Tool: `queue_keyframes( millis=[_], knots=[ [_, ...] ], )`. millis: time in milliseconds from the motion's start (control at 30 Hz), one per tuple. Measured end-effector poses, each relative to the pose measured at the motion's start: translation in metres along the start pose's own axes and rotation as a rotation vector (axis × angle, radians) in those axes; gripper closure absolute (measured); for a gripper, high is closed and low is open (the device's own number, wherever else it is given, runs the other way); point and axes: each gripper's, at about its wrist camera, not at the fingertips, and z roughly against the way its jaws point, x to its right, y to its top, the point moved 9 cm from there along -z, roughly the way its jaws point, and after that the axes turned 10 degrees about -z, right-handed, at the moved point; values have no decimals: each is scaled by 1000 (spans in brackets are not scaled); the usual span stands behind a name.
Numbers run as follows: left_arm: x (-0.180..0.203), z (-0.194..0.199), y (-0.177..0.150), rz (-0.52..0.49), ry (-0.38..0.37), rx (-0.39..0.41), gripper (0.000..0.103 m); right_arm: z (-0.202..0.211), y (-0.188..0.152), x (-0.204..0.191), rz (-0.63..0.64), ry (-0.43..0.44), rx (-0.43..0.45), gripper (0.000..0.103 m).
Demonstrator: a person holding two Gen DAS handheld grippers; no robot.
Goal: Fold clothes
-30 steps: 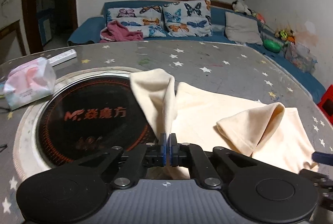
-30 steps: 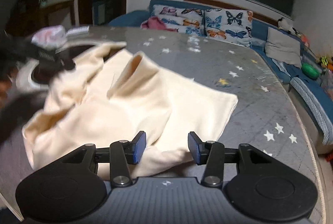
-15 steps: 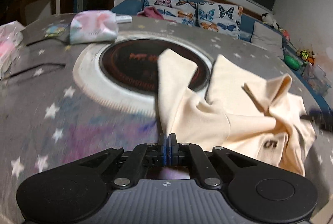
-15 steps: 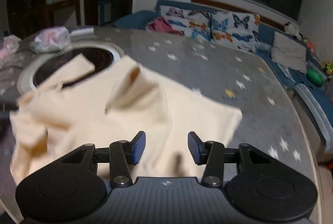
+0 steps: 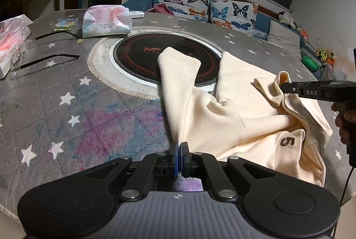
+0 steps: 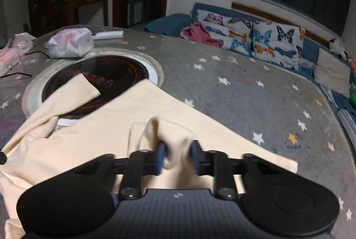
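The cream shirt [image 5: 233, 119] lies rumpled across the starred surface [image 5: 66, 105], one end flopped over the round black cooktop [image 5: 142, 56] set into it. The left gripper [image 5: 179, 150] is clamped tight on a thin edge of the cloth, jaws pressed together with the fabric fanning up and away from them. Over in the right wrist view, the right gripper [image 6: 178, 155] has a raised bunch of the shirt [image 6: 106, 127] sitting between its jaws; they are blurred and stand partly apart, so whether they have bitten down yet cannot be told. From the left view that gripper [image 5: 283, 86] meets a peaked fold on the far side of the garment.

This is soft, light, floppy cloth, by the look of it. It sags wherever it is not held, and it creases at a touch. No weight to worry about, but it will likely drag and bunch on the textured surface rather than slide clean. A pinch on a single layer near a hem or corner should give the truest control; a grab on a thick wad, like that bunch on the right, risks pulling hidden layers along. The patch with the "5" [image 5: 288, 141] faces up near the front edge.
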Motion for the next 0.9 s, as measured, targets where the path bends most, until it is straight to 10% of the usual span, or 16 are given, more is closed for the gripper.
queue_keyframes(
  millis=[333, 900],
  knots=[
    [5, -1, 2, -36, -10, -3, 100, 64, 0, 47, -100, -127, 144, 95],
    [19, 12, -6, -136, -31, -17, 97, 195, -136, 179, -478, -515, 129, 83]
  ],
)
